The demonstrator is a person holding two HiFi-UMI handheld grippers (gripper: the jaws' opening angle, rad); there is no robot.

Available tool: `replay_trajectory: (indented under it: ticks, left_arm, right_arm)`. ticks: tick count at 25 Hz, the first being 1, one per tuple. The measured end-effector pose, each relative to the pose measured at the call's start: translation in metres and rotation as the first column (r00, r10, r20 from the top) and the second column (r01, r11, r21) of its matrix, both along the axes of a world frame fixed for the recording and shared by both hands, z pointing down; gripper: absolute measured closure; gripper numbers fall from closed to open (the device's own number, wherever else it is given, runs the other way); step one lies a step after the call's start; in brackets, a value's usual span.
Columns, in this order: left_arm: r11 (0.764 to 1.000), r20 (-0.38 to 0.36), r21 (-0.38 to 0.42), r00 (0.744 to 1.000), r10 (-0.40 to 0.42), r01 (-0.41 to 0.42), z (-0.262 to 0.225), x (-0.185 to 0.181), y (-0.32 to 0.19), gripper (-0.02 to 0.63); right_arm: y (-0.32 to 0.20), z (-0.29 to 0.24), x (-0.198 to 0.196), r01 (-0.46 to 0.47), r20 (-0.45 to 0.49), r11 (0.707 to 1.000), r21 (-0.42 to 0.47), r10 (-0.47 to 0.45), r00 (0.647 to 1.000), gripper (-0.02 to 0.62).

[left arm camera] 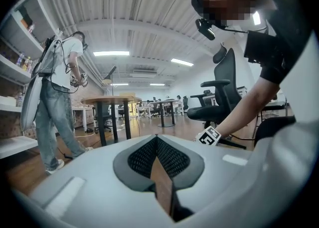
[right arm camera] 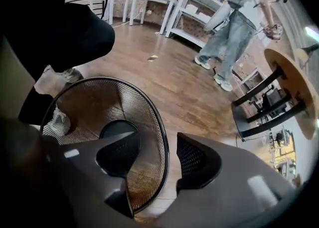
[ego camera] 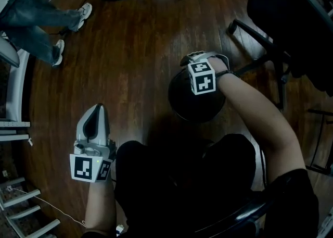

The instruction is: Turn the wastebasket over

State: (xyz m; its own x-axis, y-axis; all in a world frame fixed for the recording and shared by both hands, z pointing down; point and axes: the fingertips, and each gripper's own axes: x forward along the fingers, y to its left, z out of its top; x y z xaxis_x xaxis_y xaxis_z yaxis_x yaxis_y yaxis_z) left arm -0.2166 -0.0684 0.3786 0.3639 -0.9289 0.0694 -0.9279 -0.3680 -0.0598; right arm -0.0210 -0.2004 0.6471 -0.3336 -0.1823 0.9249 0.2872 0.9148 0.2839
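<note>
- Wastebasket (right arm camera: 84, 97) stands on the wood floor (right arm camera: 169, 77) with its mouth up. It's black mesh, and the right gripper view looks down inside to the solid base disc (right arm camera: 117, 126).
- Right gripper (right arm camera: 158, 149) is over it, pointing steeply down with its jaws wide. 1 pad is inside the basket and 1 outside, the rim (right arm camera: 163, 137) runs between them, and neither pad presses on it. Nothing is held.
- My read, if the flip is made from here: close both pads squarely on the rim and mesh wall before any lift. It's thin wire on a light basket, so a shallow bite could let it swing or slip mid-roll.
- Then roll the wrist in 1 smooth arc and set the rim flat on the floor, clear of the wearer's foot (right arm camera: 60, 80), which is just beside the basket.
- Left gripper (left arm camera: 157, 144) is held level, well apart from the basket, its tips drawn together with nothing between them. It could steady the far wall if the basket wobbles.
- Hard to read: in the head view the marker cube (ego camera: 202, 78) and the hand cover much of the basket. The rest is only a dark round shape on dark floor.
- Whether the flip is still to come or already done, I cannot tell.
- The near jaw hides the lower left of the rim in the right gripper view. The office chair (ego camera: 291, 18) is cut off at the frame edge.
</note>
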Motion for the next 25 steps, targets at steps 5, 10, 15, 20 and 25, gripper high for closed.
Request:
replay_trajectory:
  ticks: [5,10,15,20,25]
  left_arm:
    - [0.995,0.017,-0.045,0.996,-0.092,0.092,0.009,-0.024,0.019,0.606]
    - [0.990,0.018,-0.050,0.991,-0.133,0.134,0.020,-0.041,0.031,0.606]
    - [0.990,0.035,-0.068,0.992,-0.118,0.120,0.027,-0.039,0.032,0.606]
    - [0.995,0.026,-0.055,0.997,-0.079,0.080,0.026,-0.024,0.019,0.606]
    - [0.998,0.022,-0.044,0.999,-0.043,0.044,0.018,-0.012,0.010,0.606]
  right_arm:
    - [-0.005,0.033,-0.005,0.029,-0.118,1.000,-0.009,-0.029,0.993,0.482]
    - [-0.005,0.029,-0.002,0.067,-0.146,0.998,0.001,-0.066,0.987,0.519]
    - [0.002,0.016,0.010,0.045,-0.141,0.999,-0.005,-0.045,0.989,0.535]
    - [0.008,-0.007,0.016,0.040,-0.105,0.999,0.027,-0.037,0.994,0.554]
    - [0.006,-0.022,0.010,0.052,-0.085,0.996,0.072,-0.045,0.995,0.560]
